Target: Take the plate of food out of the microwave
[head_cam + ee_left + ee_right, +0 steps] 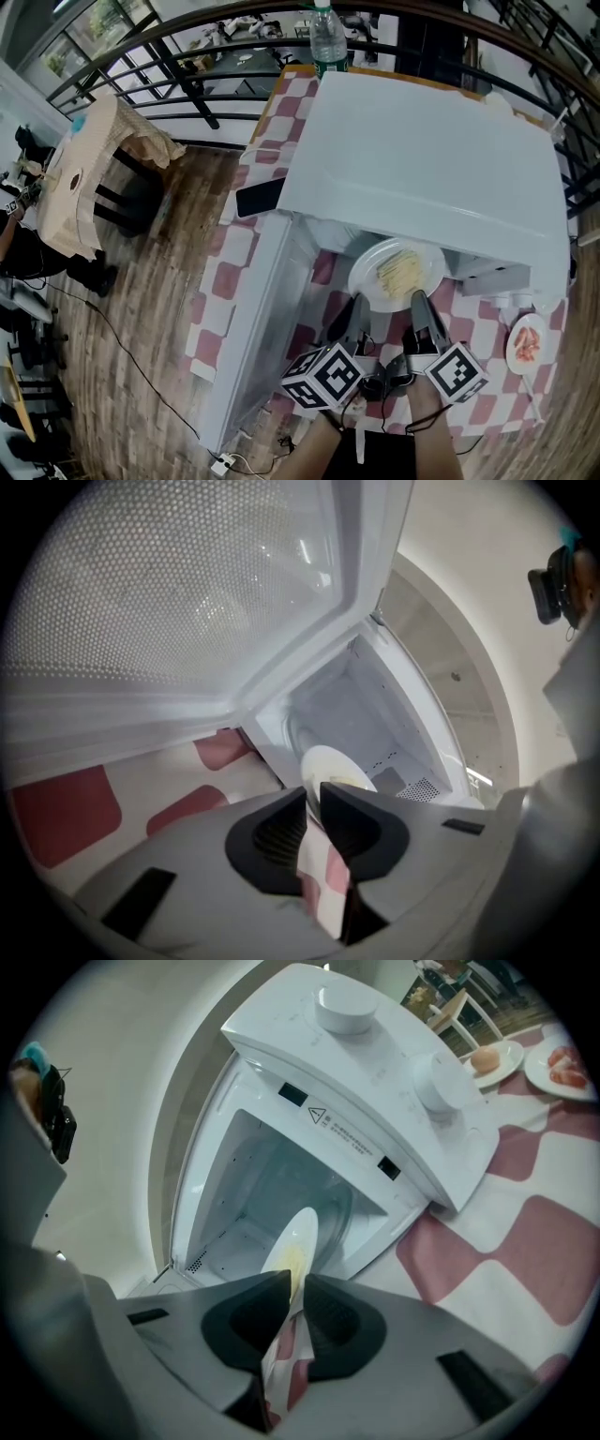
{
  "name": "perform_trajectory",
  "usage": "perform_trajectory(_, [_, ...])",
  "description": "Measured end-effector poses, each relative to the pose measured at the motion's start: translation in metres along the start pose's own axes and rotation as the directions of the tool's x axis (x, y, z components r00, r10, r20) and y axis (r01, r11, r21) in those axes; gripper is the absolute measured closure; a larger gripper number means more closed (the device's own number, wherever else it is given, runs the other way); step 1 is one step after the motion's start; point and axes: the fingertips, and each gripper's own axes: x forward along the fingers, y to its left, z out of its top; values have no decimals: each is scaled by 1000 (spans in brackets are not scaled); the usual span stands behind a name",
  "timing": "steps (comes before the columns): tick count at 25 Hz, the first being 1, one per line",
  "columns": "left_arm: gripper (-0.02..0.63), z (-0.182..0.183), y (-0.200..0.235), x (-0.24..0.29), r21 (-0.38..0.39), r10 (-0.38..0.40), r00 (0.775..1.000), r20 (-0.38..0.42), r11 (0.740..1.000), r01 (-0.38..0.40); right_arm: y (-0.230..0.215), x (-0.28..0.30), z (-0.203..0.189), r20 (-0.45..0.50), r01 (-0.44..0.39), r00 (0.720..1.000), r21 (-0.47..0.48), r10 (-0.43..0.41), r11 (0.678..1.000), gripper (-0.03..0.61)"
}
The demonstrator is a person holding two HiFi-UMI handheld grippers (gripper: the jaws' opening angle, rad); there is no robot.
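Observation:
A white plate (pixel 398 272) with yellow food sits just in front of the open white microwave (pixel 422 150), above the checked tablecloth. My left gripper (pixel 354 314) is shut on the plate's near left rim, and my right gripper (pixel 419 305) is shut on its near right rim. In the left gripper view the plate (pixel 333 766) shows edge-on between the jaws of the left gripper (pixel 314 797), with the microwave cavity (pixel 356 714) behind. In the right gripper view the plate (pixel 292 1237) runs into the right gripper (pixel 295 1283), in front of the microwave's opening (pixel 272 1185).
The microwave door (pixel 253 319) hangs open to the left. A black phone (pixel 261 197) lies beside the microwave and a bottle (pixel 328 37) stands behind it. A small plate of red food (pixel 528 342) is on the right. A wooden table (pixel 84 173) stands far left.

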Motion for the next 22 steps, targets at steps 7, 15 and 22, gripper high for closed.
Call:
perform_trajectory(7, [538,-6,-1,-17,8,-15,1000,-13,1000,15,-1,-21,-9,15,38,999,-2,-38,999,523])
perform_trajectory(15, [538,-13,-2,-29,17,-32,999,-36,999,32,9,-33,-14,52,-6,999,12,5,1000,523])
perform_trajectory(22, [538,-17,-3,-35,30,-56,997,-60,998,58,6,-45,-18,83,26,996,18,-27,1000,523])
